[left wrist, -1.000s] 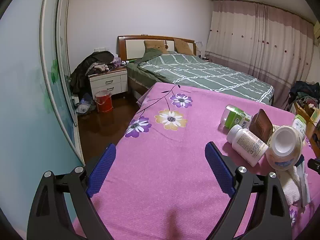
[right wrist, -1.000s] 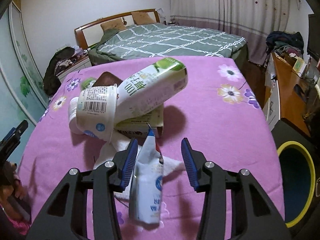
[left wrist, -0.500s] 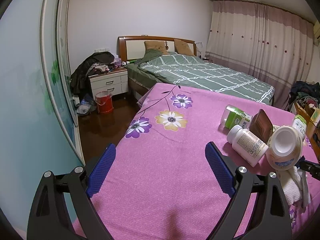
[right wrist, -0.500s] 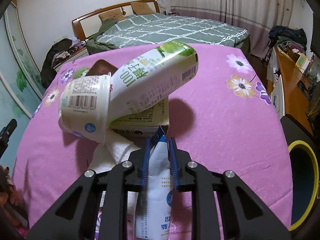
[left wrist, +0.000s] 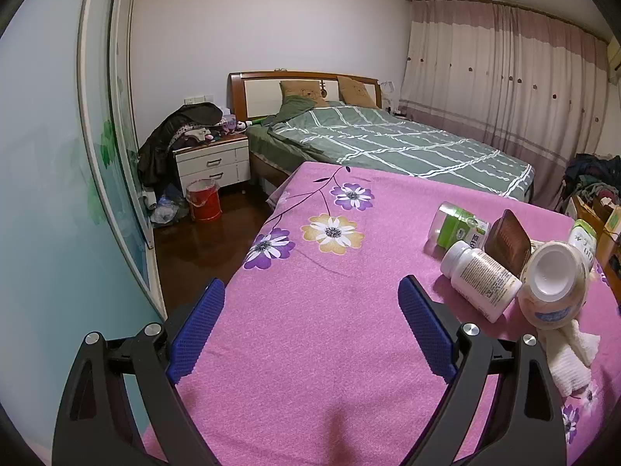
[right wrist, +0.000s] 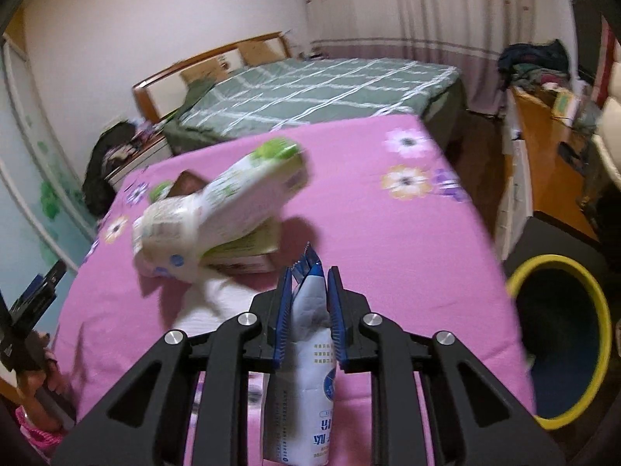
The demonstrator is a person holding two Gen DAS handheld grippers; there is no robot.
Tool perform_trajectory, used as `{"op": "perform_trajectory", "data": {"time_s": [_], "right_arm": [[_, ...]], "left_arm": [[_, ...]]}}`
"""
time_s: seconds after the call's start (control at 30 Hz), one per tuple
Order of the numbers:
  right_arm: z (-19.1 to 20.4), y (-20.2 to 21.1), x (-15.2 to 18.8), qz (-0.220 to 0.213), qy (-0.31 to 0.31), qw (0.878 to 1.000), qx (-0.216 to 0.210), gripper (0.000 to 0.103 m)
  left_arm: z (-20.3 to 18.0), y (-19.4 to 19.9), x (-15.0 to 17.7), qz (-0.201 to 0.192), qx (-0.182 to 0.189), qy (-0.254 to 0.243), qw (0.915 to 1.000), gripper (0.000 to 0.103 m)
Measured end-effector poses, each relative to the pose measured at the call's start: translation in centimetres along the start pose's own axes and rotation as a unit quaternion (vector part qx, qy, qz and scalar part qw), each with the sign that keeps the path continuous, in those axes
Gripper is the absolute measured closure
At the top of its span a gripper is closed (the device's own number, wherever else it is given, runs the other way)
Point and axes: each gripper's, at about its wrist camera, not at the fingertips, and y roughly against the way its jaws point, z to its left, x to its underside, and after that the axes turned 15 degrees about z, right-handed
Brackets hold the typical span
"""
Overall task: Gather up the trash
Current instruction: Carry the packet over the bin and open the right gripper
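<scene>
A white and blue pouch point(right wrist: 306, 349) is pinched between the two blue pads point(right wrist: 282, 318) of the right gripper point(right wrist: 309, 320), whose jaws are nearly closed on it; its serrated top edge stands above the pads and its printed lower end hangs below them, over the near part of the pink flowered cover point(right wrist: 368, 213). This pouch is seen only in the right wrist view.

Beyond it to the left a blurred heap of trash is seen: a white cup point(right wrist: 167, 237), a long green and white bottle point(right wrist: 248, 190) leaning across it, a flat box point(right wrist: 248, 250) underneath and white tissue point(right wrist: 217, 299) near the gripper. The round yellow-rimmed bin point(right wrist: 559, 268) on the floor past the cover's right edge is given by this view alone, well apart from the heap, with bare pink cloth between.

In the left wrist view the same heap is met from the other side, at the right: one white pill bottle point(left wrist: 481, 279) lying on its side, one green-labelled jar point(left wrist: 458, 225), one brown box point(left wrist: 508, 240), the cup's point(left wrist: 553, 283) open mouth, and the tissue point(left wrist: 570, 353). The left gripper point(left wrist: 310, 326) is held wide open with nothing between its two pads, over a broad bare stretch of cover. Past the cover's left edge dark floor, a red bucket point(left wrist: 203, 206) and a white nightstand point(left wrist: 211, 159) are seen; at the far edge one green bed point(left wrist: 388, 143) stands.
</scene>
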Motion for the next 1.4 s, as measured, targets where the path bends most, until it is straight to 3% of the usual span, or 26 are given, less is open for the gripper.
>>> {"op": "perform_trajectory", "data": {"time_s": [0.3,0.53,0.83,1.0,1.1,1.27,1.4], "right_arm": [[-9.8,1.5,0.7,-0.013,-0.095,0.993,0.069,0.085],[-17.7,1.4,1.7,-0.007,-0.173,0.977,0.124,0.085],[-22.5,-0.4,1.9,0.012,-0.217,0.962,0.167,0.081],[-22.5,-0.4,2.2,0.004,-0.227,0.960,0.163,0.077],[-19.9,-0.2,2.0,-0.012,-0.200,0.969,0.141,0.077],[-14.5,-0.6,1.5,-0.023,-0.141,0.985,0.095,0.076],[-9.8,-1.6,1.5,-0.021,-0.084,0.994,0.065,0.074]], "left_arm": [[0.2,-0.2,-0.2,0.001,-0.006,0.000,1.0000,0.013],[0.0,-0.3,-0.1,0.003,-0.014,-0.005,0.9999,0.013],[-0.5,-0.3,-0.1,0.003,-0.022,-0.013,0.9997,0.013],[-0.7,-0.3,0.0,0.003,-0.025,-0.020,0.9995,0.013],[-0.9,-0.3,-0.1,0.004,-0.023,-0.024,0.9994,0.013],[-2.6,-0.1,-0.2,0.008,0.006,-0.051,0.9986,0.013],[-5.4,1.1,-0.7,0.004,0.061,-0.084,0.9946,0.013]]}}
